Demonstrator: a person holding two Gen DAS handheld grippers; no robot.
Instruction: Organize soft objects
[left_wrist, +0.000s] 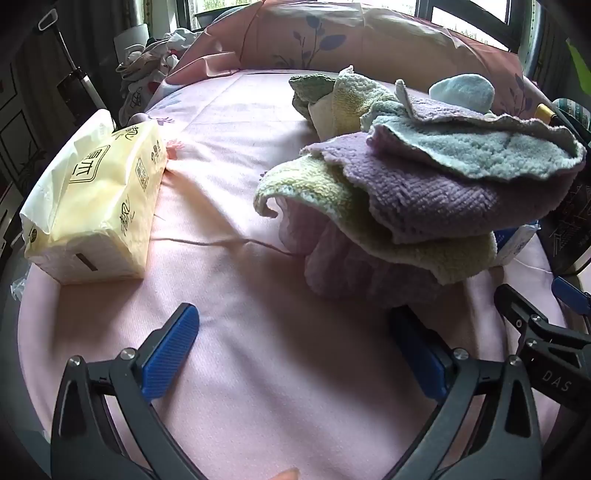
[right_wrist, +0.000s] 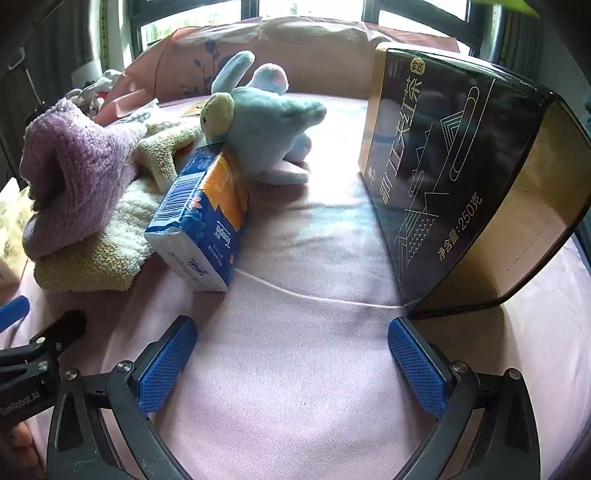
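Observation:
A heap of small towels (left_wrist: 417, 206), purple, yellow, grey and green, lies on the pink bedsheet (left_wrist: 236, 155) ahead and right of my open, empty left gripper (left_wrist: 295, 328). The same heap shows at the left in the right wrist view (right_wrist: 81, 184). A blue plush toy (right_wrist: 266, 122) leans behind a blue Tempo tissue pack (right_wrist: 203, 225). A yellow tissue pack (left_wrist: 99, 206) lies at the left. My right gripper (right_wrist: 295, 339) is open and empty over bare sheet, just in front of the tissue pack and a black tea box.
A black and gold tea box (right_wrist: 458, 177) stands at the right, close to my right gripper's right finger. Pink pillows (left_wrist: 332, 37) line the far edge under a window. Clothes (left_wrist: 155, 59) pile at the back left.

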